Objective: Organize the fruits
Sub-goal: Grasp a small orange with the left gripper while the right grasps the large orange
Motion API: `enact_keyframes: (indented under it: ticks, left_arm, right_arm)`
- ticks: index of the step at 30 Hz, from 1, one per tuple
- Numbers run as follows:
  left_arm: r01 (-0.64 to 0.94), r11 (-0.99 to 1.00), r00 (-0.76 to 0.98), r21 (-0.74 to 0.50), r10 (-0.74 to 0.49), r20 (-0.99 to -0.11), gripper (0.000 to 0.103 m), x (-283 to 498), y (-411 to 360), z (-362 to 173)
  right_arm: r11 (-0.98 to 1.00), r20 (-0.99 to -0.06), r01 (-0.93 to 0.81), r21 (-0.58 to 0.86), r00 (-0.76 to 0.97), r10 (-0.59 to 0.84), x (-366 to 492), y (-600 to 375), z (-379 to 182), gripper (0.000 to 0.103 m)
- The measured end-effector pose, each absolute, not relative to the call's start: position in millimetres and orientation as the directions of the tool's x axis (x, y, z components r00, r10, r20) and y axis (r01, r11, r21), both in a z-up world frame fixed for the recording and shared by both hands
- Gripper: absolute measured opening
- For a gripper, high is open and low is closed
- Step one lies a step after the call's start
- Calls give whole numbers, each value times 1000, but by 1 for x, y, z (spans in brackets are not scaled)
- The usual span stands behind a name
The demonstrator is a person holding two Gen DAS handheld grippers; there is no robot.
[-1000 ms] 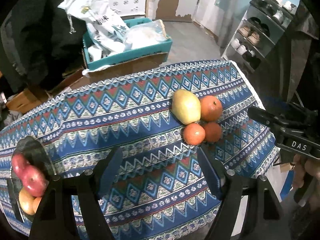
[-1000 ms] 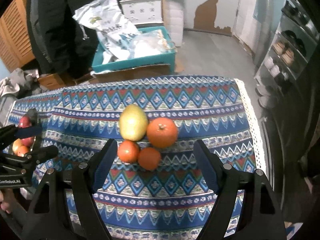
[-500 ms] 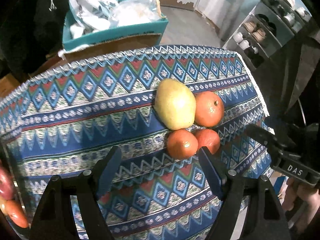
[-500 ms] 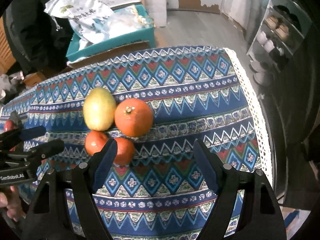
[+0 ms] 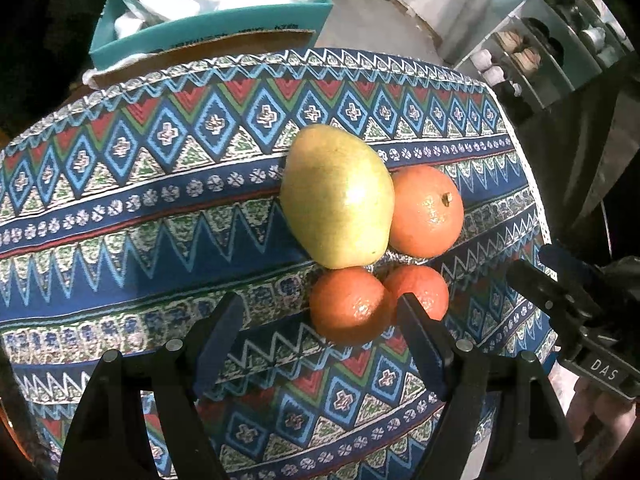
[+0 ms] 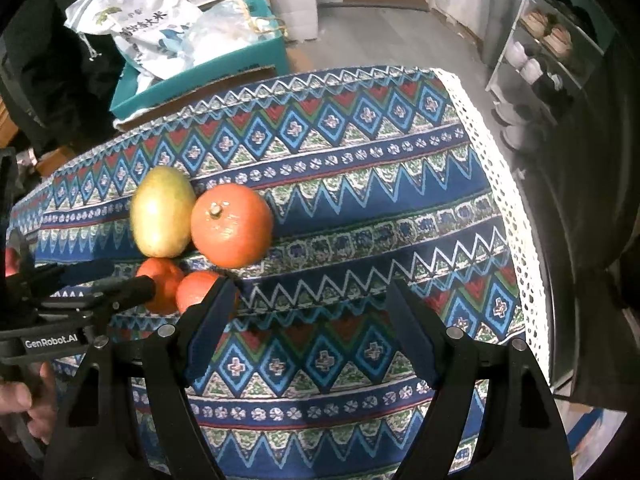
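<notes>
Left wrist view: the left gripper [image 5: 320, 320] is hovering with fingers spread and empty, a small orange [image 5: 348, 304] lying between them on the table [image 5: 140, 240], below the pear [image 5: 338, 196]

Right wrist view: the right gripper [image 6: 310, 308] is hanging with its fingers apart around bare cloth, the fruits lying just left of its left finger [image 6: 210, 320]

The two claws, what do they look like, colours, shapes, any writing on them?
Both are black two-finger tools. The left claw has angular black arms with round silver pins and flat dark-blue pads; its side reads GenRobot.AI in white, as the right wrist view shows. The right claw is built the same, and its body carries the white letters DAS. No sleeve or cable is clearly visible.
</notes>
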State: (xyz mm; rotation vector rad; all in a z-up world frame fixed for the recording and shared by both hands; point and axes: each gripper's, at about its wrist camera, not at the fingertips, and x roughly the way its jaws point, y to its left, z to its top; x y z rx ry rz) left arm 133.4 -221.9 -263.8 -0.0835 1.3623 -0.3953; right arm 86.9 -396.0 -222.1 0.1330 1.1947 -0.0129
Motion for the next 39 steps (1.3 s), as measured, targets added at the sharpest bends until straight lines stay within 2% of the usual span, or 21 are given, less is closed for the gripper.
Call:
enact_keyframes:
  ticks: [12, 16, 18, 19, 29, 33, 39]
  left_arm:
    - [224, 906, 140, -358, -393, -909, 81, 139, -231, -278]
    - [227, 882, 132, -412, -447, -885, 67, 136, -226, -279]
    - [250, 868, 130, -429, -469, -874, 52, 134, -226, -277]
    - [261, 878, 138, -402, -446, -884, 48, 133, -227, -275]
    - [308, 890, 181, -335, -401, -898, 46, 125, -216, -262]
    - [321, 909, 226, -267, -347, -910, 47, 126, -198, -248]
    - [277, 940, 247, -201, -272, -930, 47, 136, -171, -252]
  right_arm:
    - [991, -932, 91, 97, 358, 58, 89, -402, -229, 79]
    - [991, -931, 87, 97, 359, 59, 90, -400, -228, 79]
    - [992, -931, 86, 97, 360, 59, 90, -399, -228, 79]
    - [992, -931, 86, 95, 360, 58, 90, -398, -228, 79]
    - [993, -928, 78, 92, 368, 57, 91, -396, -224, 79]
    - [993, -924, 66, 103, 376, 71, 93, -393, -224, 79]
    - [991, -910, -32, 133, 393, 135, 108, -375, -226, 79]
